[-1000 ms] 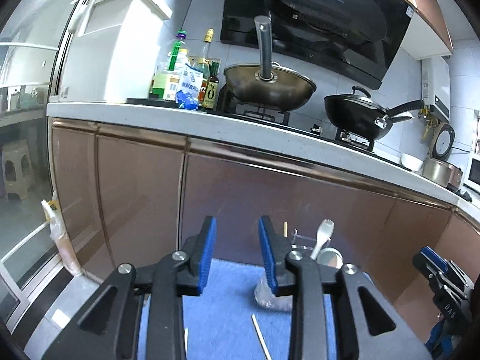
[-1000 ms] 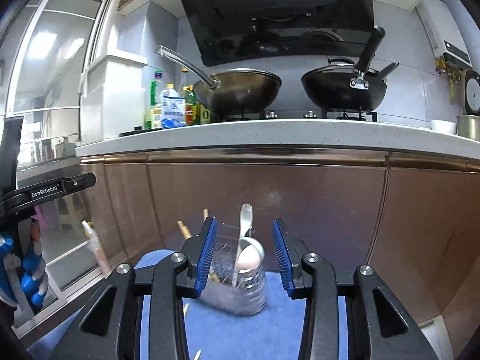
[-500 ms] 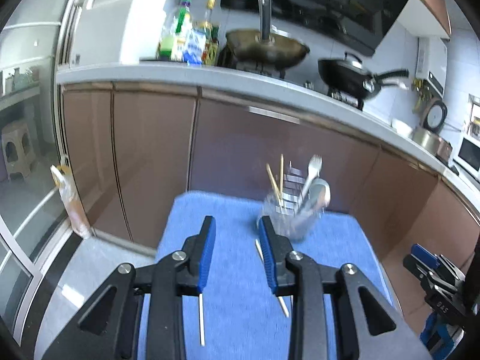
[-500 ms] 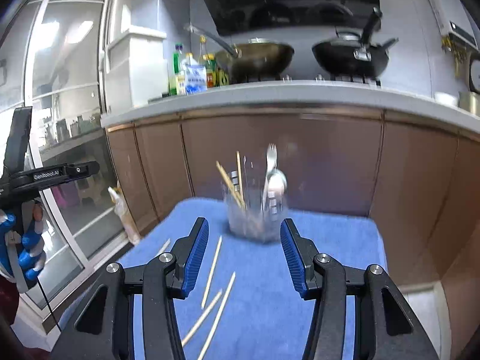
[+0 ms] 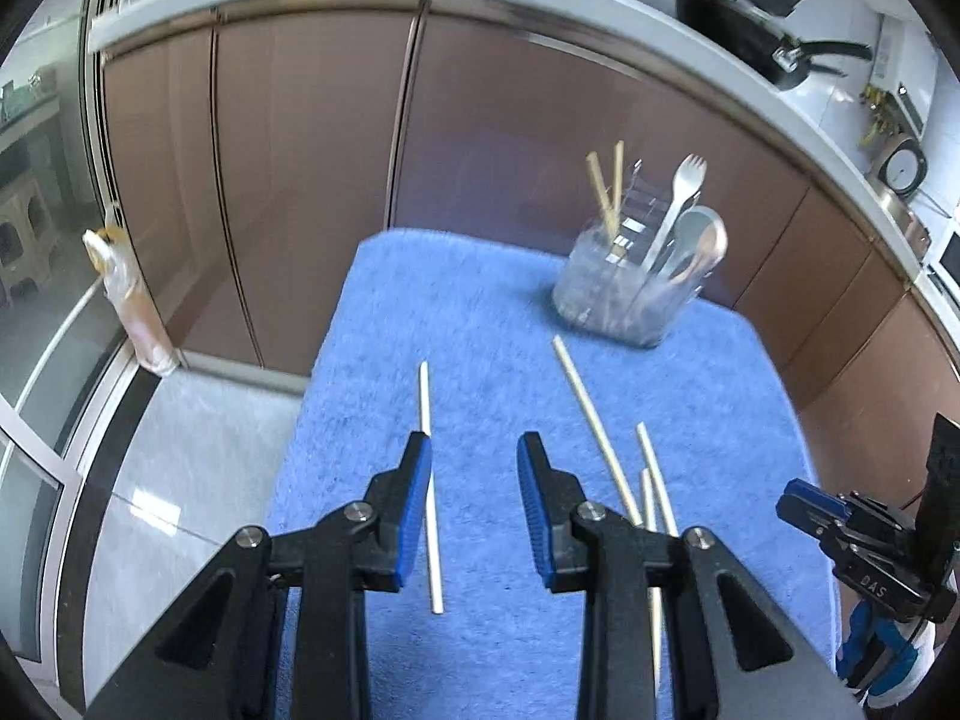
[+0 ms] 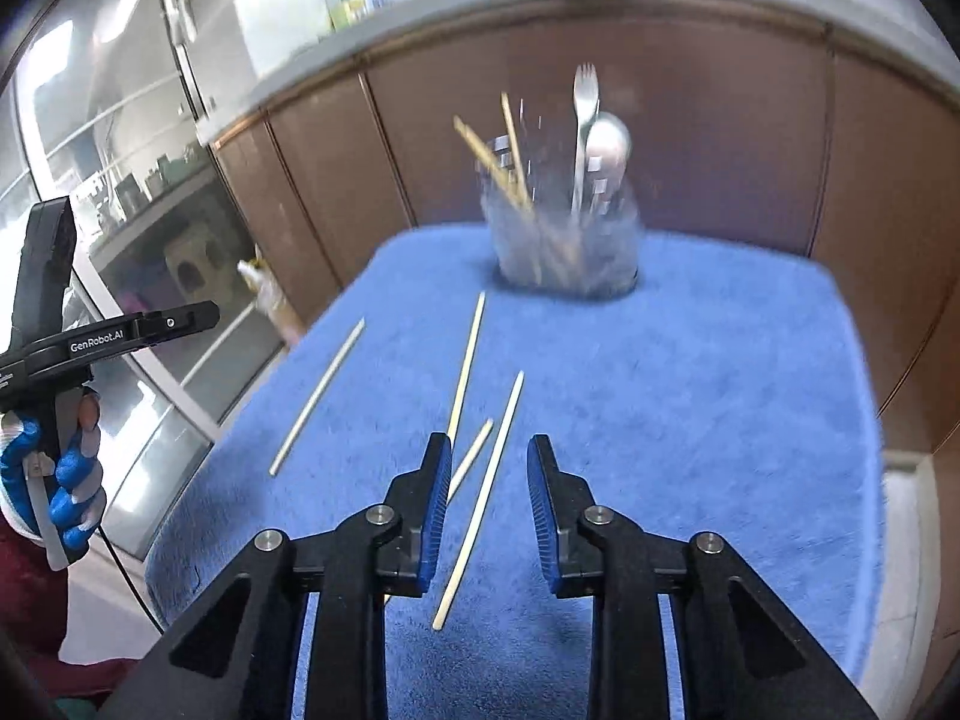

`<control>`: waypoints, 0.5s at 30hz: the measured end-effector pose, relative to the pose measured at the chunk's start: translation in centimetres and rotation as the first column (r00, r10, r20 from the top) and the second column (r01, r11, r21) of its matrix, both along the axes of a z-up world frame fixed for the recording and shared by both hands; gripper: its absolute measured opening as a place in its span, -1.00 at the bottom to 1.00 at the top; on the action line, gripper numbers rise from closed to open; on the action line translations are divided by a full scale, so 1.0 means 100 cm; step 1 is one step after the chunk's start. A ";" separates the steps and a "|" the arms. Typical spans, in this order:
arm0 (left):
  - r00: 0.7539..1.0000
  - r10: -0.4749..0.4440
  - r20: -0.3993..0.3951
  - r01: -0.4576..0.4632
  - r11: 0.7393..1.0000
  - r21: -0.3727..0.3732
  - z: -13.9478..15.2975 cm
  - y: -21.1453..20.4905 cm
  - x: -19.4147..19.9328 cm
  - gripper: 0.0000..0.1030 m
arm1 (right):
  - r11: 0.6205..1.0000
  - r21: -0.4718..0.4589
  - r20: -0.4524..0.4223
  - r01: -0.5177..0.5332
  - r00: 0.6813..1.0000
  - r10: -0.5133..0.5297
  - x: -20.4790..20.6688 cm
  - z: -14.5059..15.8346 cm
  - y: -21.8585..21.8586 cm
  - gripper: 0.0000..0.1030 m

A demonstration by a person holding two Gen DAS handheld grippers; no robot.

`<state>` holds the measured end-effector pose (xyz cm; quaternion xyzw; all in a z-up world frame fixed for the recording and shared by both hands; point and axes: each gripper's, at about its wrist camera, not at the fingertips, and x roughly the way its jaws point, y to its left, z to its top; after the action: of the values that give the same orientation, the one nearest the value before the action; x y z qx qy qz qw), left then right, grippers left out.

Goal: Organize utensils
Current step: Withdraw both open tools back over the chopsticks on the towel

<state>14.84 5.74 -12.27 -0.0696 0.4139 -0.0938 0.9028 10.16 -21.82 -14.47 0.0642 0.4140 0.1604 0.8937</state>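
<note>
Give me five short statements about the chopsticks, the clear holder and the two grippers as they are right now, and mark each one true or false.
1. Four loose chopsticks lie on the blue mat. True.
2. The clear holder lies on its side. False: it stands upright at the far end of the mat.
3. A fork and a spoon stand in the holder. True.
4. The right gripper is shut on a chopstick. False: it is open and holds nothing; a chopstick lies on the mat below the gap.
5. The left gripper holds the spoon. False: it is open and empty.
</note>
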 end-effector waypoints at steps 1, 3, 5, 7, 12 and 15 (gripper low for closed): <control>1.000 -0.001 -0.021 0.001 1.000 0.001 -0.007 0.001 0.005 -0.45 | 1.000 -0.001 -0.029 -0.007 1.000 0.007 0.006 -0.008 0.002 -0.55; 0.998 -0.004 -0.058 0.004 1.000 0.002 -0.020 0.002 0.014 -0.45 | 1.000 -0.005 -0.073 -0.023 0.997 0.022 0.015 -0.019 0.008 -0.56; 0.995 -0.007 -0.103 0.007 1.000 0.000 -0.032 0.003 0.024 -0.45 | 0.999 -0.011 -0.120 -0.037 0.992 0.035 0.026 -0.033 0.014 -0.56; 0.989 -0.011 -0.151 0.010 1.000 -0.006 -0.045 0.005 0.034 -0.45 | 0.999 -0.016 -0.164 -0.050 0.985 0.047 0.038 -0.046 0.019 -0.57; 0.973 -0.014 -0.231 0.012 1.000 -0.010 -0.070 0.005 0.057 -0.45 | 0.995 -0.049 -0.260 -0.084 0.963 0.069 0.073 -0.068 0.027 -0.59; 0.965 -0.016 -0.262 0.013 1.000 -0.013 -0.082 0.005 0.067 -0.45 | 0.991 -0.074 -0.298 -0.111 0.951 0.084 0.087 -0.077 0.034 -0.59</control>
<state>21.50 6.29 -20.45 -0.0834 0.5298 -0.0928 0.8389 18.87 -18.40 -22.20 0.0268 0.5517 0.1743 0.8152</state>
